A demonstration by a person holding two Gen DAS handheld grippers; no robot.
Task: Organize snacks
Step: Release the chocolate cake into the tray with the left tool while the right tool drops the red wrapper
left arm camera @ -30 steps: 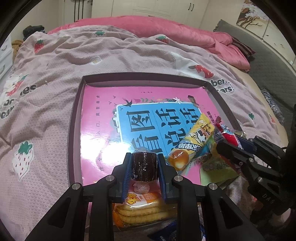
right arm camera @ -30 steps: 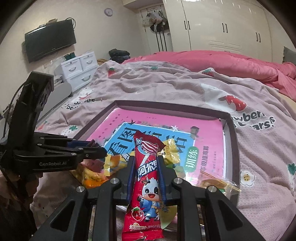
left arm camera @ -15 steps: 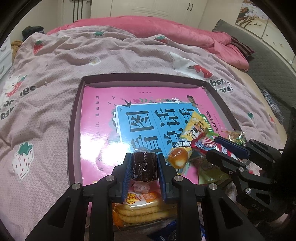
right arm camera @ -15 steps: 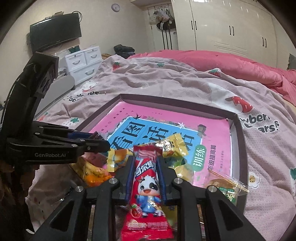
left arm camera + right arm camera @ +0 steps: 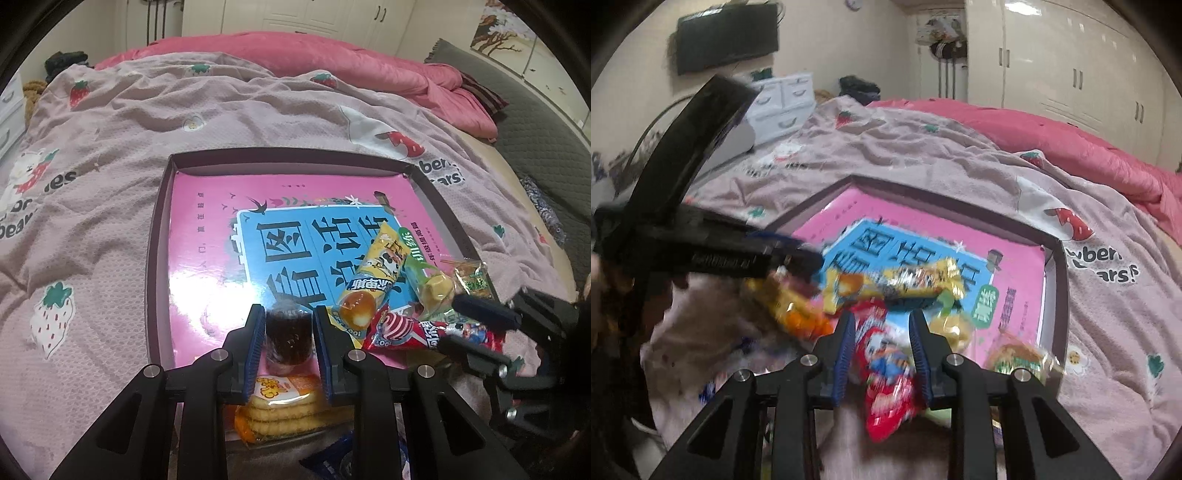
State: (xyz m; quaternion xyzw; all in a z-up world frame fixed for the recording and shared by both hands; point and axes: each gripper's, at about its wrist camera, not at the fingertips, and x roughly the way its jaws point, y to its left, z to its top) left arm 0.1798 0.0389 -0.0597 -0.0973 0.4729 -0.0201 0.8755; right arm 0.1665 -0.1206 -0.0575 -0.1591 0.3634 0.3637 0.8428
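Observation:
My left gripper (image 5: 289,314) is shut on a dark brown wrapped cake roll (image 5: 288,334), held low over the near edge of a dark-rimmed tray (image 5: 155,236) lined with a pink book. My right gripper (image 5: 881,319) is shut on a red cow-print snack stick (image 5: 884,373); it also shows in the left wrist view (image 5: 421,330), lying across the tray's near right part. A yellow snack stick (image 5: 373,273), a yellow jelly cup (image 5: 439,288) and a green packet (image 5: 472,277) lie in the tray. An orange cracker pack (image 5: 280,410) sits under my left gripper.
The tray rests on a pink strawberry-print quilt (image 5: 110,147) on a bed. A blue wrapper (image 5: 332,461) lies at the near edge. A bright pink duvet (image 5: 332,55) lies behind. White drawers (image 5: 783,103) and a wall TV (image 5: 727,33) stand to the left.
My right gripper has swung the red snack stick left and down toward the yellow stick; the right wrist view is now blurred by motion. My left gripper has held still.

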